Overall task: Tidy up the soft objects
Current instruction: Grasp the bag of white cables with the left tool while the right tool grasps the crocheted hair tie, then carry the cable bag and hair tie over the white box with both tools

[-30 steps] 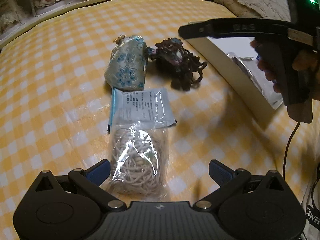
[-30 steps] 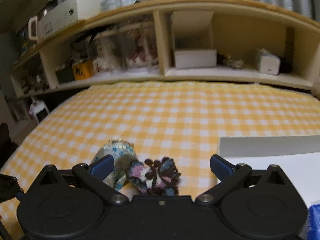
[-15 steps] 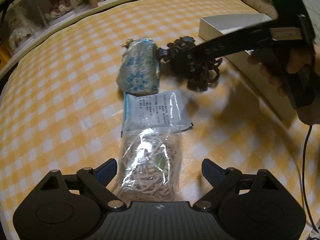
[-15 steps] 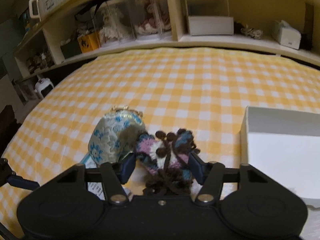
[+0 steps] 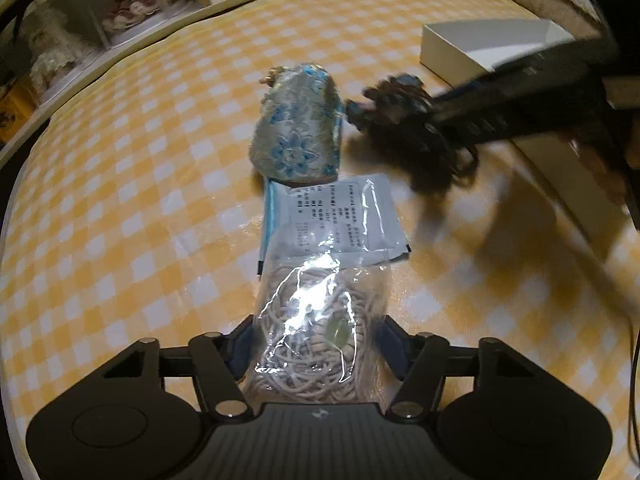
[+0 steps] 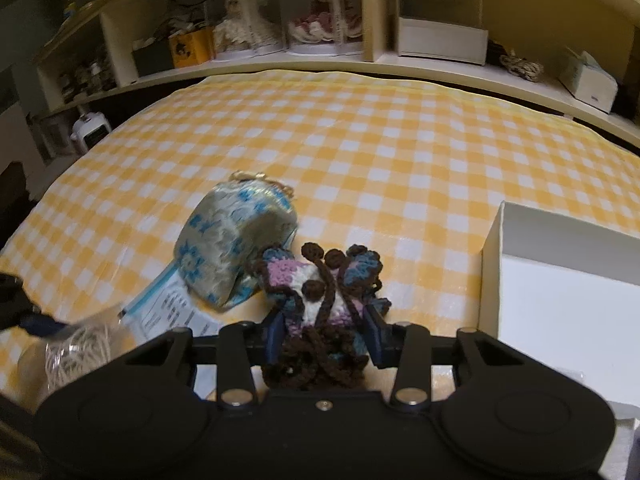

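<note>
A clear bag of cream cord point(image 5: 320, 320) lies on the yellow checked cloth, and my left gripper point(image 5: 318, 346) is closing on it, both pads touching the bag's sides. A crocheted piece point(image 6: 320, 292) in brown, pink and blue sits between the closing jaws of my right gripper point(image 6: 324, 334), squeezed by both pads. In the left wrist view the crocheted piece point(image 5: 416, 140) is blurred under the other gripper. A blue-flowered brocade pouch point(image 5: 298, 128) point(image 6: 228, 248) lies just left of it. A flat printed packet point(image 5: 344, 216) lies between the pouch and the bag.
An open white box point(image 6: 560, 292) point(image 5: 472, 48) stands to the right of the objects. Shelves point(image 6: 320, 60) with boxes and dolls run along the far edge of the cloth point(image 6: 400, 140). A cable hangs at the right edge of the left wrist view.
Both pairs of jaws have narrowed from wide open. The right gripper came down over the crocheted piece and gripped it. The left pads closed in against the cord bag.
</note>
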Motion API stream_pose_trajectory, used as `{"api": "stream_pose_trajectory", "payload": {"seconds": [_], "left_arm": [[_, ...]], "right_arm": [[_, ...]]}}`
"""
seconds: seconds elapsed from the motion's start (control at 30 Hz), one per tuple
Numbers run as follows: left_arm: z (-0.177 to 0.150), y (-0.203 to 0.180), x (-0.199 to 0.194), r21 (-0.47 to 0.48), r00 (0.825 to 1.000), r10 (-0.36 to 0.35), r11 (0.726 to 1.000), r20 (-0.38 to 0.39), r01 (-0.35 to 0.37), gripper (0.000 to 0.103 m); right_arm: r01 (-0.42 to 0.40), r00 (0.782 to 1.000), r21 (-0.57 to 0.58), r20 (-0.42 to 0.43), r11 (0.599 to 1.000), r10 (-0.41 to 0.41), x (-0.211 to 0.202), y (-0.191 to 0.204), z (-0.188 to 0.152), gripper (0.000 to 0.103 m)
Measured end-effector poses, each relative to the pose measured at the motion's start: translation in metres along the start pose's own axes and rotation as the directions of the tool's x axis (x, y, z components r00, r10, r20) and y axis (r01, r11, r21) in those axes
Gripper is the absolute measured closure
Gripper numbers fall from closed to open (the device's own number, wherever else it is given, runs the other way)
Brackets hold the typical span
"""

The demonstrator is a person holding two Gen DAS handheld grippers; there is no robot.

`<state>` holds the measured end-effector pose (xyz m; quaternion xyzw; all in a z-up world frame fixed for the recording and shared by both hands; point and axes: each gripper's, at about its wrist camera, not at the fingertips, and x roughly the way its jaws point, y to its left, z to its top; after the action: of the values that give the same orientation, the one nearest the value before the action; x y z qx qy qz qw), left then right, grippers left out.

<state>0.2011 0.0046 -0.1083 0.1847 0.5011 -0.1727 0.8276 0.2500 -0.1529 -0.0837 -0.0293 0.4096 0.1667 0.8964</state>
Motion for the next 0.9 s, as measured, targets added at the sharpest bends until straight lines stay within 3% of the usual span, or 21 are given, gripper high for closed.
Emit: {"api": "stream_pose_trajectory", "payload": {"seconds": [0.23,0.43,0.9], "left_arm": [[-0.005,0.016,-0.016,-0.149,0.998,0.005,0.989,0.065,0.005,0.045],[-0.004,0.021,-0.042,-0.283,0.985,0.015,0.959,0.174,0.035,0.045],[-0.002,0.010,-0.086,-0.388,0.943,0.045,0.917,0.329,0.091,0.045]], "right_arm": [[-0.011,1.000,0.014,0.018,1.000,0.011,-0.028,-0.002,-0.004,0.062],[-0.024,0.998,0.048,0.062,0.999,0.021,-0.057,-0.006,-0.005,0.062],[-0.060,0.987,0.061,0.152,0.996,0.050,-0.125,-0.008,-0.012,0.062]]}}
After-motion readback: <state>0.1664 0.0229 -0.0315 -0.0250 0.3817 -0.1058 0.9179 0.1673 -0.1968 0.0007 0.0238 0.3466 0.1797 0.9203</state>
